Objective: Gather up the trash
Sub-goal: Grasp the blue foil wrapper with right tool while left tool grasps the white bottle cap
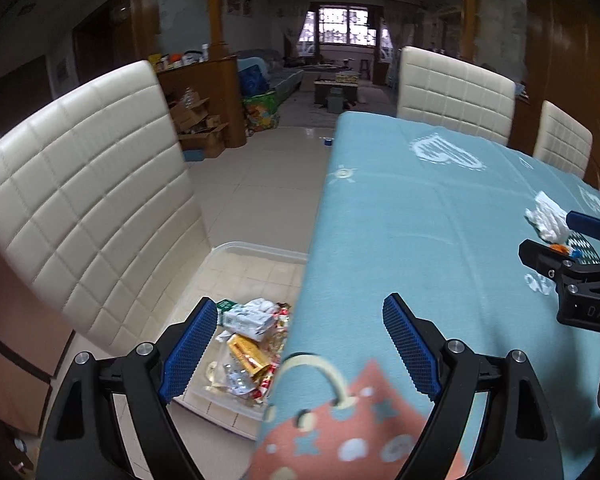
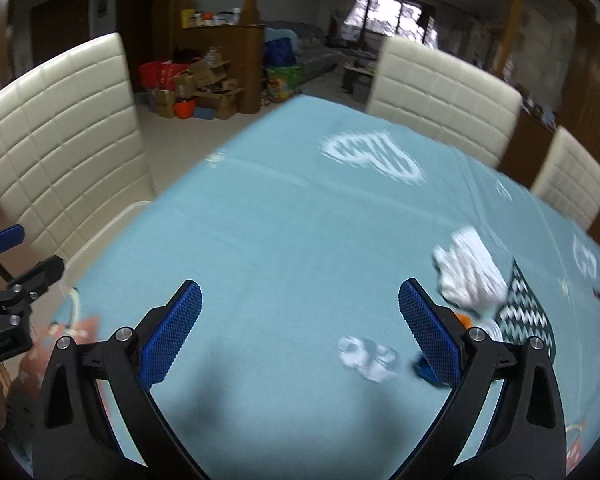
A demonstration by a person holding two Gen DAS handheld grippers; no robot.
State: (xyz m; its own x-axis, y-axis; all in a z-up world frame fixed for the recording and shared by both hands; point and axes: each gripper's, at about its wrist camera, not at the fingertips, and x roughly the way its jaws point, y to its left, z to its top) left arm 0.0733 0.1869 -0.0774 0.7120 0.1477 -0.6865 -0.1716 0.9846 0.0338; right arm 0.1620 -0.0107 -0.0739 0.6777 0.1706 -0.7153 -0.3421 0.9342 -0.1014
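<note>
The counter [image 2: 284, 240] wears a light blue cloth printed with white scribbled hearts, a small white sun, a salmon-pink patch with pale dots and a cream handle shape, and a dark green patch with white zigzags. Each tool has black arms and blue cross-hatched pads [image 1: 190, 346]. The chairs [image 1: 96, 196] are cream, stitched into a grid of squares. Crumpled tissue [image 2: 470, 272] is white; a smaller wad [image 2: 366, 356] is white too. The clear bin [image 1: 256, 256] holds wrappers [image 1: 252, 344] in gold, red, white and green. The floor tiles are pale beige.
</note>
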